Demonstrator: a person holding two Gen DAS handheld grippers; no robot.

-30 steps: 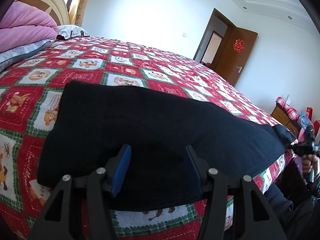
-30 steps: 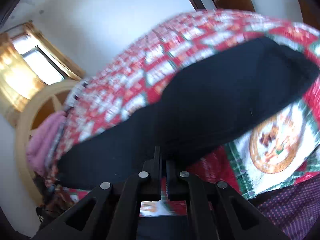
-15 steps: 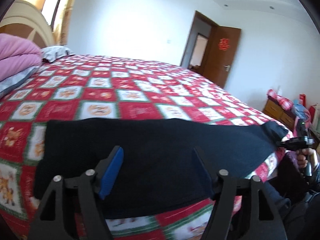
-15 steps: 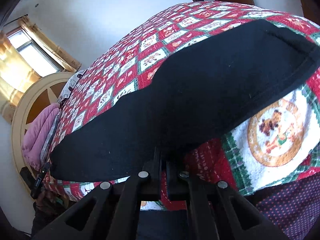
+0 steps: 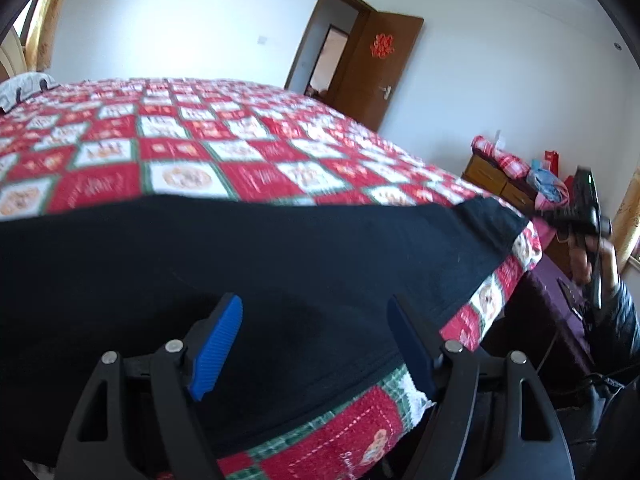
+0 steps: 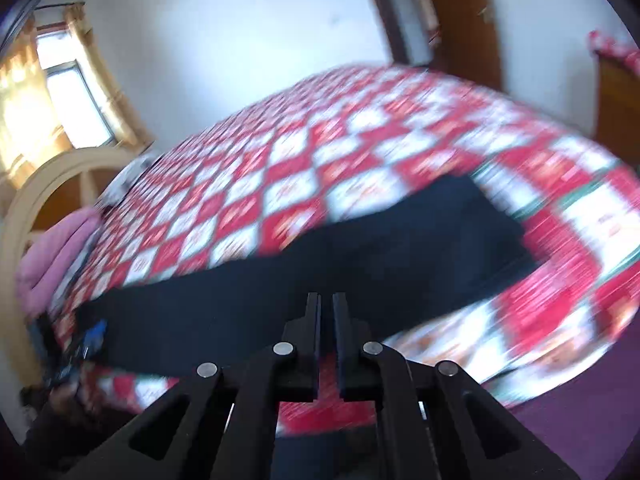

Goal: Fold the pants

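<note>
Across the red-checked patterned bedspread (image 5: pixel 248 152) long black knit pants (image 5: pixel 280 256) lie flat; wide-open, empty left gripper (image 5: pixel 316 340) should bite the six-o'clock edge squarely; right gripper (image 6: pixel 326 320) nearly closed, empty.

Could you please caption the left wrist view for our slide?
Open left gripper poised over black pants lying flat on a red patchwork bedspread.

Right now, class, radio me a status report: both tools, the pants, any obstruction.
Left tool open over pants. Right tool shut, holding nothing. Black pants flat along bedspread edge, long strip. No obstruction seen.
</note>
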